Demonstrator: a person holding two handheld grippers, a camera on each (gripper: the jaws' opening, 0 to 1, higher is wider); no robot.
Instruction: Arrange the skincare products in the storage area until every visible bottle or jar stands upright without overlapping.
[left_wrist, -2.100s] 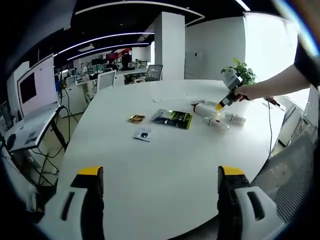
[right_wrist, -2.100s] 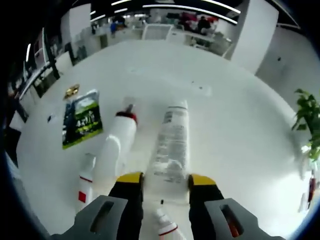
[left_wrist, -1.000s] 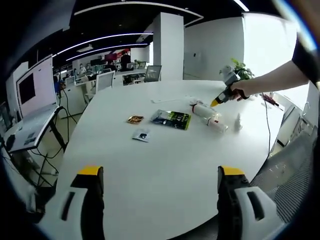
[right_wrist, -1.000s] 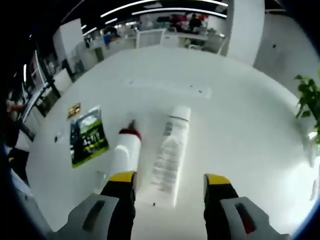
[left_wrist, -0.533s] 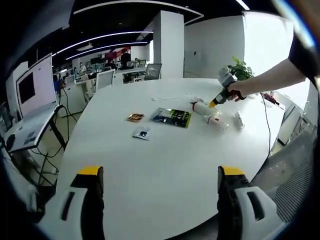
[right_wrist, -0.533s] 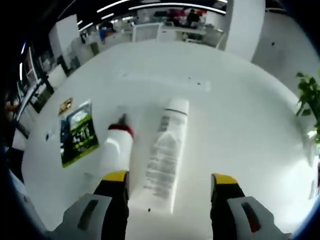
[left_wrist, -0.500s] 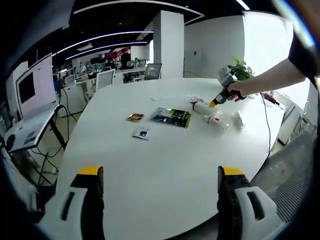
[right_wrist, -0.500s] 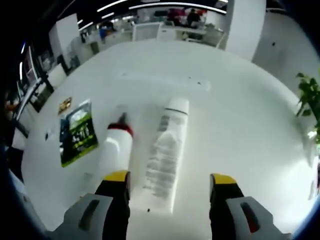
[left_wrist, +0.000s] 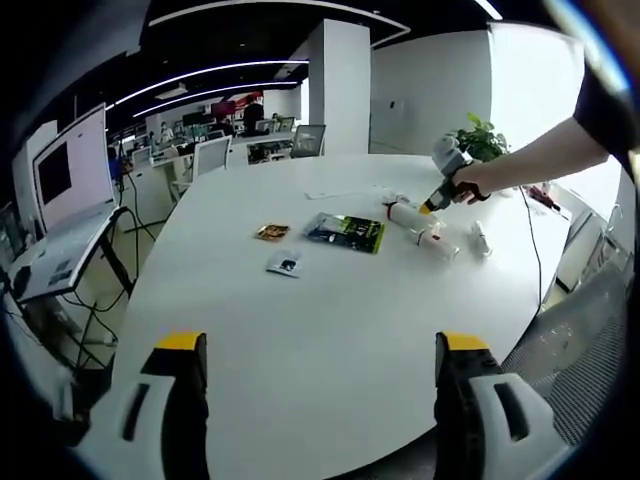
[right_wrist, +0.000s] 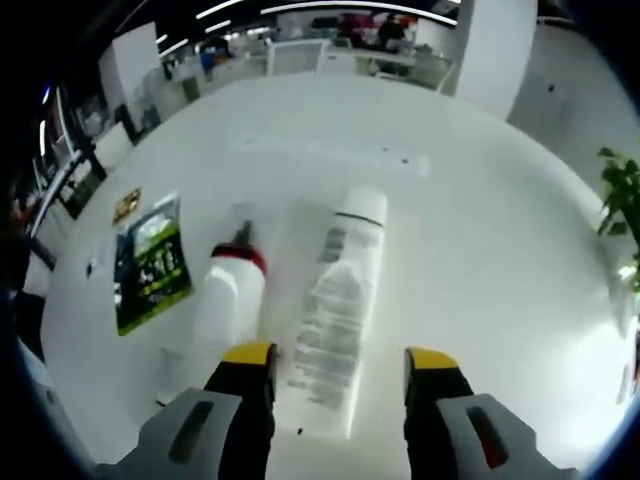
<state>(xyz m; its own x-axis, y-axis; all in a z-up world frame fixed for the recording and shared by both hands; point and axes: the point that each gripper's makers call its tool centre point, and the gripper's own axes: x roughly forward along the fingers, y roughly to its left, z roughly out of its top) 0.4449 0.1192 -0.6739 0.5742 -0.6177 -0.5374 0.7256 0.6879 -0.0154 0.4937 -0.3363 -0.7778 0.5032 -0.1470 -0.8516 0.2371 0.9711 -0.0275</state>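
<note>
In the left gripper view the left tongs sit at the bottom of the frame, jaws spread wide with nothing between them, hovering above the near edge of the round white surface. At the upper right a person's bare arm reaches in from the right edge, holding the right tongs tilted down over the skincare products.

In the right gripper view the right tongs point down at the surface, jaws parted on either side of the lower end of a white tube that lies flat in the centre of the frame; whether they touch it cannot be told. The tube carries blocks of grey print too blurred to read. Just left of it lies a white bottle with a red collar, also on its side. Further left lies a dark green sachet, its lettering unreadable, and above it a small gold packet.

In the left gripper view a small white bottle stands at the right near the lying ones, a small pale packet lies left of centre, and a potted plant shows at the surface's far edge.
</note>
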